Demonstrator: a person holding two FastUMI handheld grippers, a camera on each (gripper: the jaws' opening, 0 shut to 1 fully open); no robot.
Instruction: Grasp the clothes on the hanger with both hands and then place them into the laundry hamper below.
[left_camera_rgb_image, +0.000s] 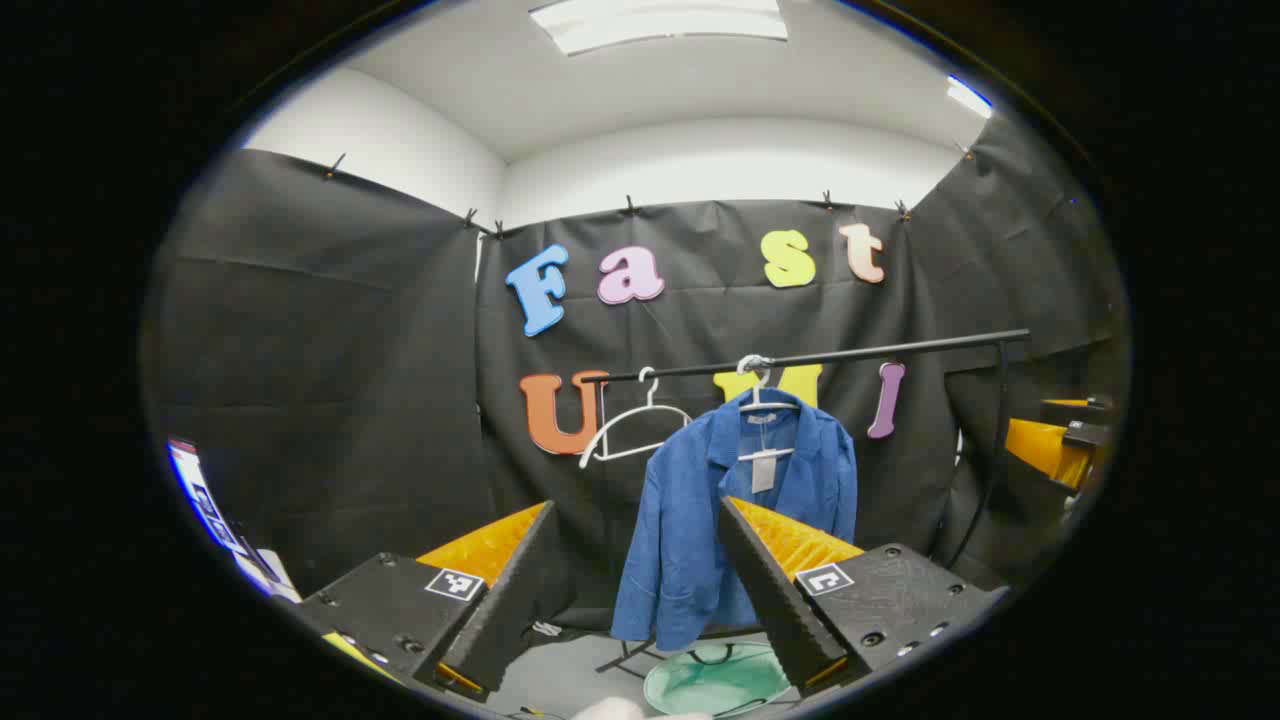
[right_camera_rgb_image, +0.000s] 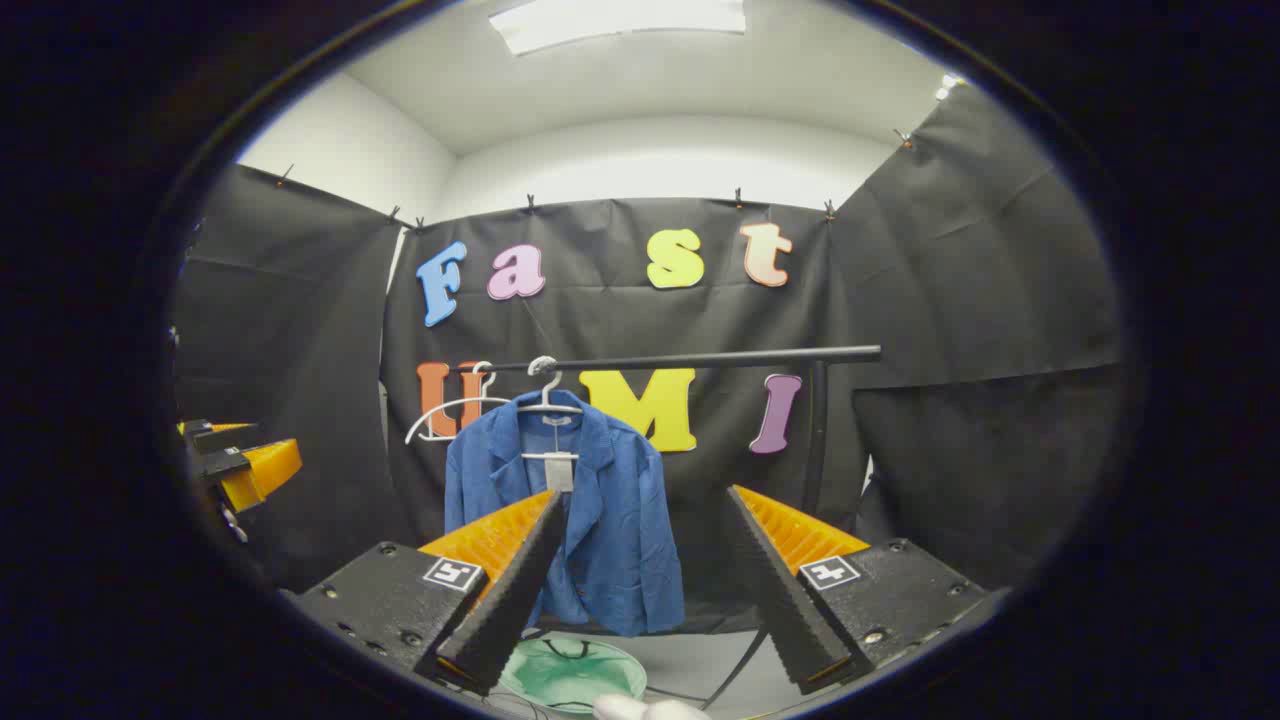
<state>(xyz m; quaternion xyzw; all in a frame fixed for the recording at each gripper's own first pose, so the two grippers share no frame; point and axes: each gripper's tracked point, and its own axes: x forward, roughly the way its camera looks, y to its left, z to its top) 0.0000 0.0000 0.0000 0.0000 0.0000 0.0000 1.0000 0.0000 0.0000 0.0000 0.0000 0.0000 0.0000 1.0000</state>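
Both grippers, left gripper (left_camera_rgb_image: 640, 590) and right gripper (right_camera_rgb_image: 640, 590), wide open, empty, well short of blue jacket (left_camera_rgb_image: 735, 520).

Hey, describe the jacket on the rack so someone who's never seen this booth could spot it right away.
Find the black rail crossing the booth's back wall. Two white hangers hang from it: the bare hanger and one carrying the blue jacket, with a tag at the collar. It is the rail's one garment, above the green hamper.

Both views face the jacket (left_camera_rgb_image: 735, 500) (shared) from well back.
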